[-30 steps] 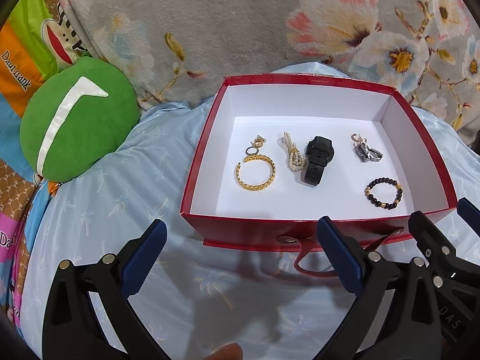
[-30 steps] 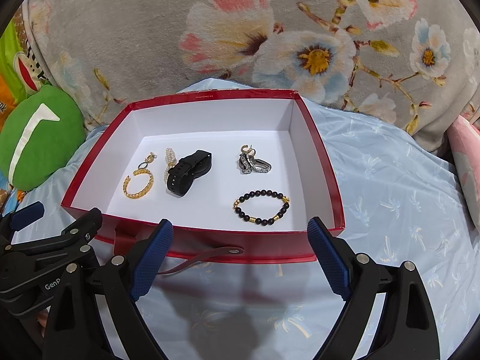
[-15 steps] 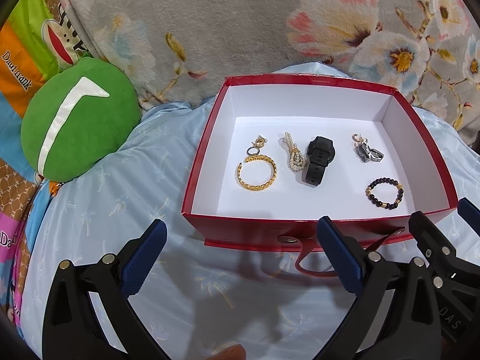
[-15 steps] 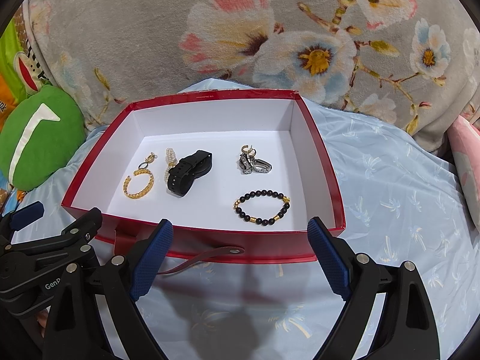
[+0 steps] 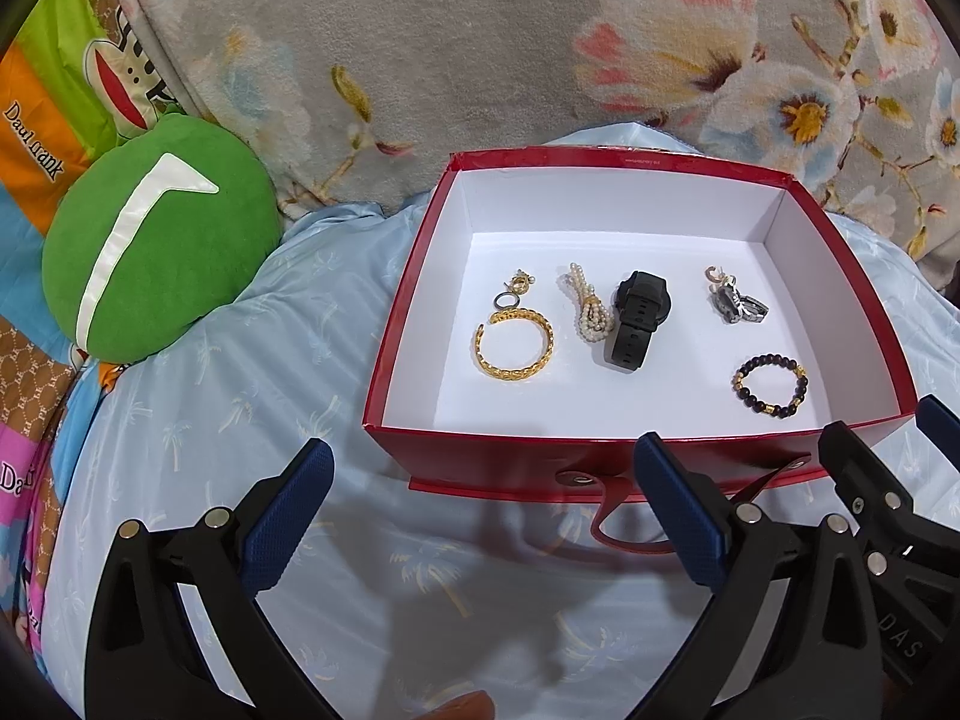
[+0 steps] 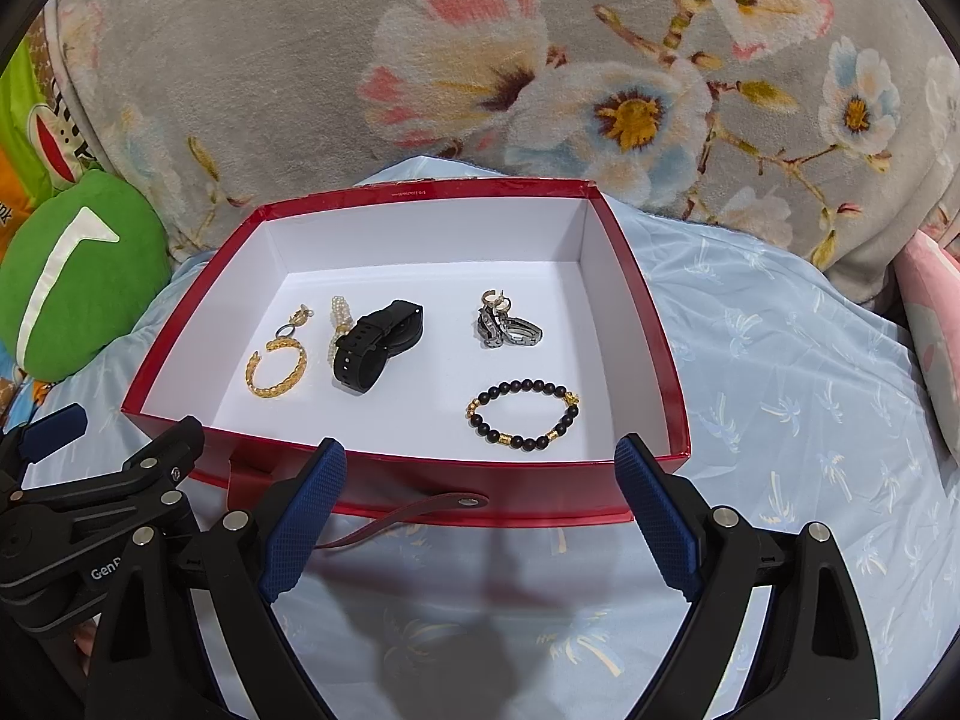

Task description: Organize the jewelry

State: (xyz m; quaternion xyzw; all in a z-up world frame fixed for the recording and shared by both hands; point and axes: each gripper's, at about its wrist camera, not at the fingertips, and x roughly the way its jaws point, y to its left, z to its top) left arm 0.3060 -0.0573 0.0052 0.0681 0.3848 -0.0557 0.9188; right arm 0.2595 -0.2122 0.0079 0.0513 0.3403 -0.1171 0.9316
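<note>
A red box (image 5: 540, 456) (image 6: 480, 492) with a white inside lies on a pale blue sheet. Inside lie a gold bangle (image 5: 515, 343) (image 6: 277, 367), a small ring and clasp (image 5: 511, 293), a pearl string (image 5: 587, 311) (image 6: 337, 324), a black watch (image 5: 637, 318) (image 6: 379, 347), a silver metal piece (image 5: 737, 302) (image 6: 507, 326) and a black bead bracelet (image 5: 769, 385) (image 6: 523, 414). My left gripper (image 5: 483, 510) and right gripper (image 6: 480, 516) both hover open in front of the box, holding nothing.
A round green cushion (image 5: 150, 240) (image 6: 72, 270) sits left of the box. A grey floral blanket (image 5: 480, 48) rises behind it. A red strap (image 6: 408, 516) hangs from the box's front wall. A pink item (image 6: 936, 312) lies at the far right.
</note>
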